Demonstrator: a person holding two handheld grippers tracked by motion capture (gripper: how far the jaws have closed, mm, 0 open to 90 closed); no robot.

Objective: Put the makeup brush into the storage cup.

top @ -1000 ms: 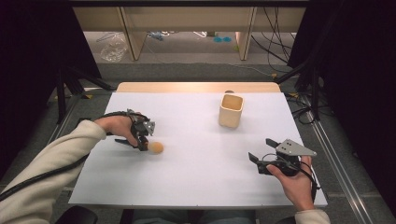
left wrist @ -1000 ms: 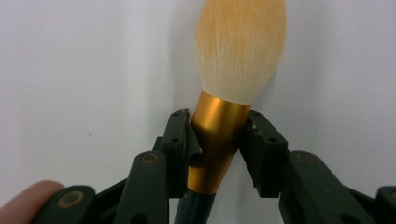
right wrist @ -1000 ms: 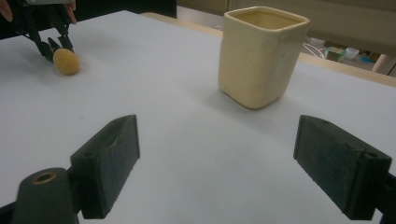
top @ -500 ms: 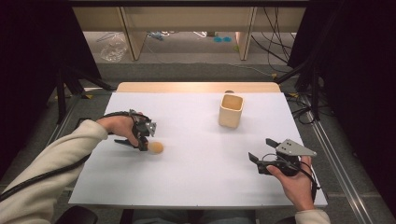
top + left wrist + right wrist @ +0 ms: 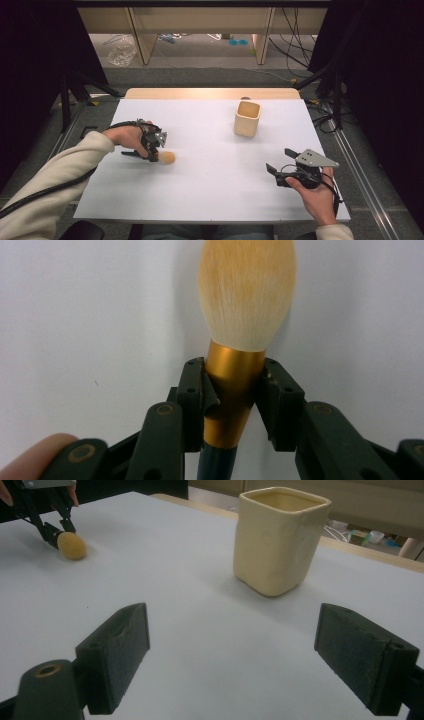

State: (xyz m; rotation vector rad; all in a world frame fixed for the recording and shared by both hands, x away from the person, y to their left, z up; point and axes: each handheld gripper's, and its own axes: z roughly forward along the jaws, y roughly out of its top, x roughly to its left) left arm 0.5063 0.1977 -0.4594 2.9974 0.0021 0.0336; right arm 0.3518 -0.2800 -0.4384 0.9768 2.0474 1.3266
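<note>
A make-up brush with a fluffy orange head (image 5: pixel 167 158), a gold ferrule and a dark handle lies on the white table (image 5: pixel 210 200) at the left. My left gripper (image 5: pixel 154 155) is shut on it. In the left gripper view both pads press on the ferrule (image 5: pixel 234 390), just below the bristles (image 5: pixel 247 300). A cream square cup (image 5: pixel 247 118) stands upright at the back right, with no contents that I can see. My right gripper (image 5: pixel 281 161) is held near the front right corner, jaws wide open with nothing between them (image 5: pixel 250 660). It points toward the cup (image 5: pixel 277 540).
The white table sheet ends in a wooden strip (image 5: pixel 210 93) at the back. Beyond it lie a floor with cables and table legs. Dark curtains stand on both sides. The right gripper view shows the left gripper (image 5: pixel 52 527) and brush head (image 5: pixel 71 545) far off.
</note>
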